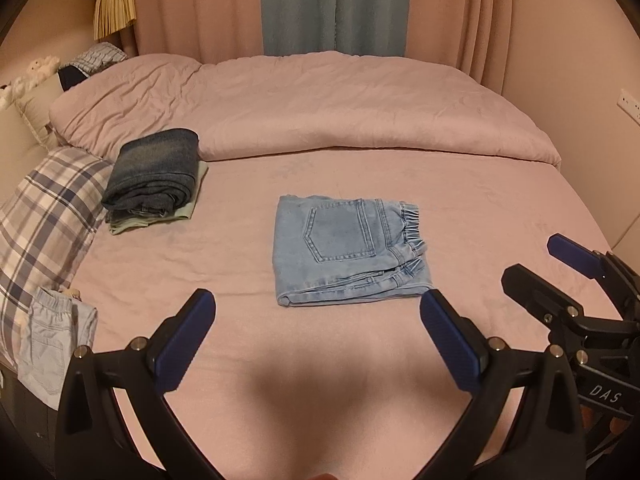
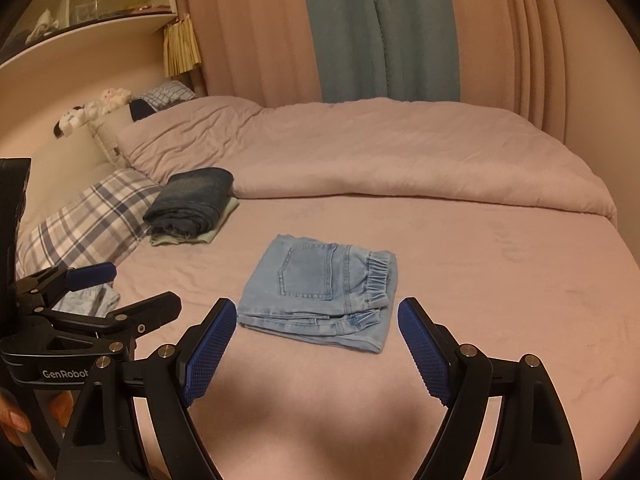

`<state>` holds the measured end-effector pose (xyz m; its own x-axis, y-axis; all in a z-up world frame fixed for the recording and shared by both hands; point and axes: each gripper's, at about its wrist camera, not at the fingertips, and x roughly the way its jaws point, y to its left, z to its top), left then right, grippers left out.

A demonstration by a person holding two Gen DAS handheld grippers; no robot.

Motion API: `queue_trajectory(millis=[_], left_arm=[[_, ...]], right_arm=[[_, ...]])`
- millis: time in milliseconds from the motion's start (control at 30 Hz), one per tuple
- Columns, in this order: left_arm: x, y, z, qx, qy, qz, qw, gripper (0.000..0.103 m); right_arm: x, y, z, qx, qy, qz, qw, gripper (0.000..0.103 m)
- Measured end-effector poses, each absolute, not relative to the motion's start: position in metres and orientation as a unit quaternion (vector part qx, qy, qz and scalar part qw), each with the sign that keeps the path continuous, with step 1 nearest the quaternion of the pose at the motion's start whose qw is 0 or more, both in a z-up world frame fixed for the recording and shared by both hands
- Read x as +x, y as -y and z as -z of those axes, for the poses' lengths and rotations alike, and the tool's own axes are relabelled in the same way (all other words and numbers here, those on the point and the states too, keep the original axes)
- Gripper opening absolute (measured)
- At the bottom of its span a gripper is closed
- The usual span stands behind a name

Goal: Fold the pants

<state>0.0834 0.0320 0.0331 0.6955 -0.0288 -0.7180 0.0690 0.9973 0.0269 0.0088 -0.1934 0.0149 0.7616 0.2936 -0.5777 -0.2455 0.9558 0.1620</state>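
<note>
The light denim pants (image 1: 348,250) lay folded into a compact square near the middle of the pink bed sheet (image 1: 500,216), back pocket up and the elastic waistband bunched along the right edge, as I held both tools clear above the near side of the bed. My left gripper (image 1: 316,340) had its blue pads spread wide with nothing between them; my right gripper (image 2: 316,344) stood just as wide and empty, the bundle lying beyond its tips and untouched.

The fold looked finished to me, so the risks I weighed lay in any further handling. The lower layers stuck out a little at the front edge, and a pad dragged across that edge could have peeled the stack open. Pinching only the top layer would likely have lifted the pocket panel and left the rest behind. The two tools sat close side by side, and a careless swing could have knocked one against the other.

A stack of darker folded jeans (image 1: 154,178) rested at the far left beside the plaid pillow (image 1: 48,216), well apart from the bundle; another pale garment (image 1: 52,340) hung at the bed's left edge, where a passing tool might have snagged it and pulled it to the floor
</note>
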Motion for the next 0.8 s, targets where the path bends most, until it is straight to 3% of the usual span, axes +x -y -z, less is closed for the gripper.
queue_trajectory(millis=[800], left_arm=[[0.077,-0.020,-0.041,0.036,-0.382,0.016,0.924,0.102]], right_arm=[[0.001,0.196,-0.024,0.038,-0.314,-0.140,0.938,0.083]])
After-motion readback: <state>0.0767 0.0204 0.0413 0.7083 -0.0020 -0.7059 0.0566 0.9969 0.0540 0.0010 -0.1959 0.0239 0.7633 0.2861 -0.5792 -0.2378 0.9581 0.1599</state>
